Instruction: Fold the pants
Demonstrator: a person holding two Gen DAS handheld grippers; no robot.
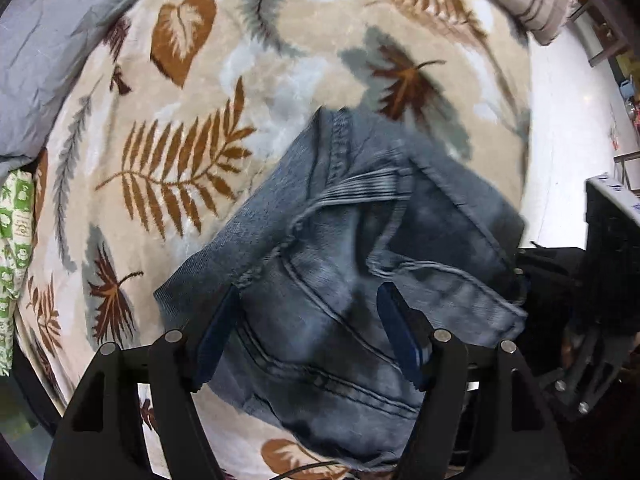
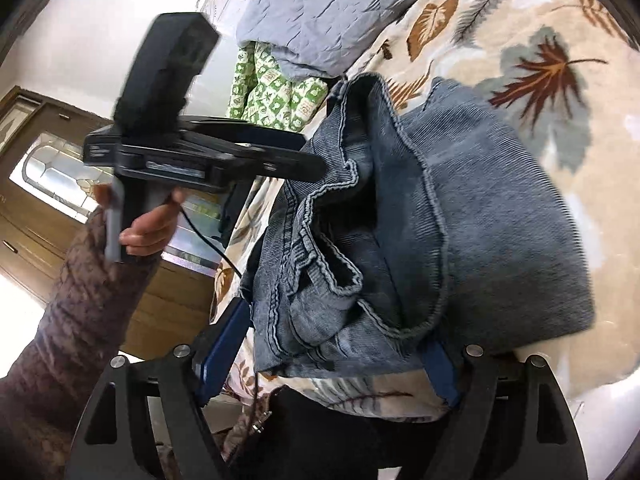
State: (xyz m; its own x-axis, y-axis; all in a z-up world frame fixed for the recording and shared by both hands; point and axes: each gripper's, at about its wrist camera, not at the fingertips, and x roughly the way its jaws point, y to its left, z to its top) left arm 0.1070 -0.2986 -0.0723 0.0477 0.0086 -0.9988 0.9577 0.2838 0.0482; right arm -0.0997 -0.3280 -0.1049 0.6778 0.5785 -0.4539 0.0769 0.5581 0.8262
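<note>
So we've got both grippers hanging over the jeans (image 1: 340, 280), which sit folded into a chunky bundle on the leaf-print blanket (image 1: 180, 92), close to its near edge. The left gripper (image 1: 308, 332) points straight down at the denim with its jaws spread wide, blue pads (image 1: 216, 336) either side of a seam and not pinching anything. The right gripper (image 2: 332, 344) comes in low from the blanket's edge, jaws also wide apart with the near end of the bundle sitting between them, no squeeze that we can see. In the right wrist view a hand (image 2: 148, 228) in a knit sleeve (image 2: 80, 300) holds the left gripper's handle. Farther back, a grey quilt (image 1: 52, 40) and a green patterned cloth (image 2: 276, 80) lie at the blanket's far side.
</note>
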